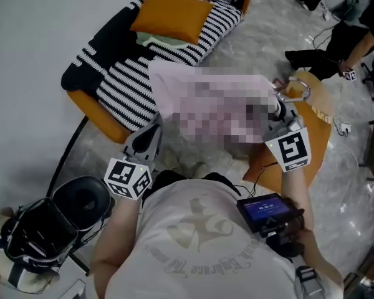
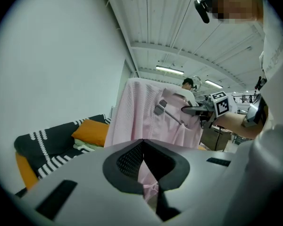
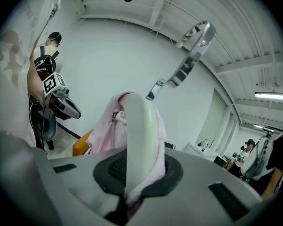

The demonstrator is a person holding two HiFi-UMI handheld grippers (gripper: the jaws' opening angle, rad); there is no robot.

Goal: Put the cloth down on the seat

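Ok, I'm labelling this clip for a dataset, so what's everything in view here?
cloth: 1, pink, held up between both tongs
hanger: 1, white with a metal hook, inside the cloth's top
seat: 1, orange, by the wall
blanket: 1, black-and-white striped, on the seat
cushion: 1, orange, on the blanket
small cloth: 1, pale green, beside the cushion
office chair: 1, black, lower left
orange chair: 1, below the right tongs
bystanders: at least 2, dark clothes, far right
screen device: 1, black, on the person's chest
left tongs: grey, shut on the cloth
right tongs: grey, shut on the hanger
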